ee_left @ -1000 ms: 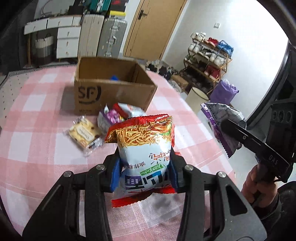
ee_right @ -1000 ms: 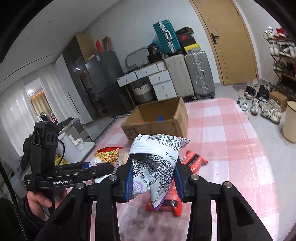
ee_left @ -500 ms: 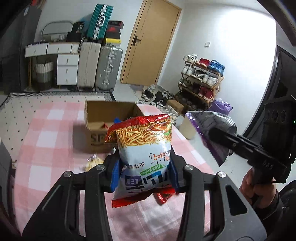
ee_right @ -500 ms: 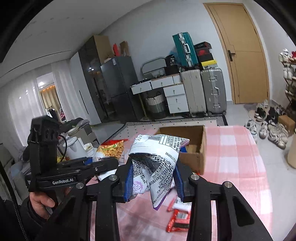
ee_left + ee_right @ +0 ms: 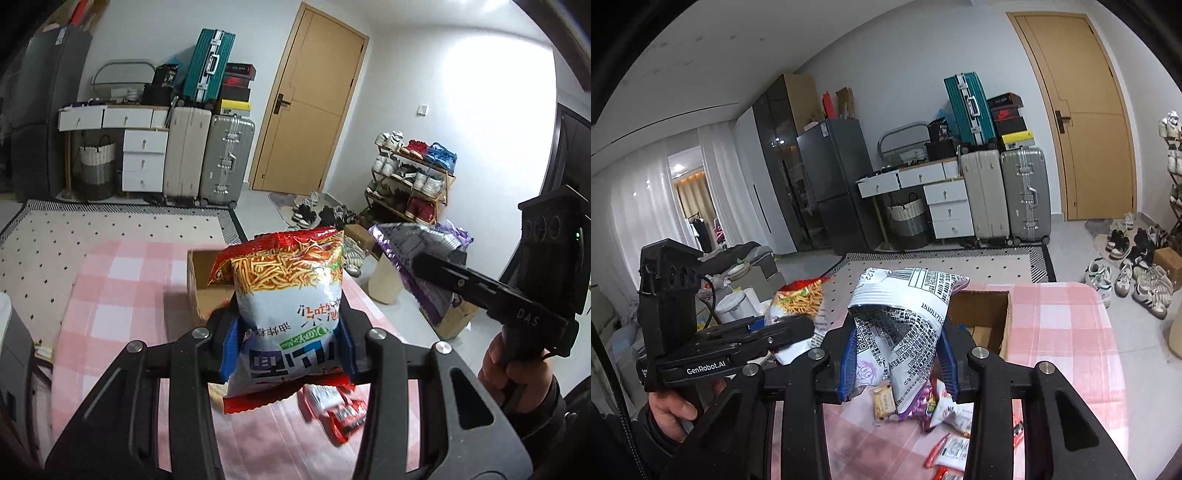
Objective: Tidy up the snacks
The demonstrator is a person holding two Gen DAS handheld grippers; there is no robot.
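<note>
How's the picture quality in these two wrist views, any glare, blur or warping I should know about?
Left wrist view: the right-hand wall is blown out white, the small red packets on the table are motion-blurred, while the noodle snack bag is sharp. Right wrist view: even light, the door bows from fisheye warping, dark corners, and the silver bag is crisp.

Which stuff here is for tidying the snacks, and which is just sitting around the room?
For the job:
- noodle snack bag in left gripper
- purple snack bag in right gripper
- cardboard box
- loose snacks on table

Just lying about:
- suitcases
- shoe rack
- fridge
</note>
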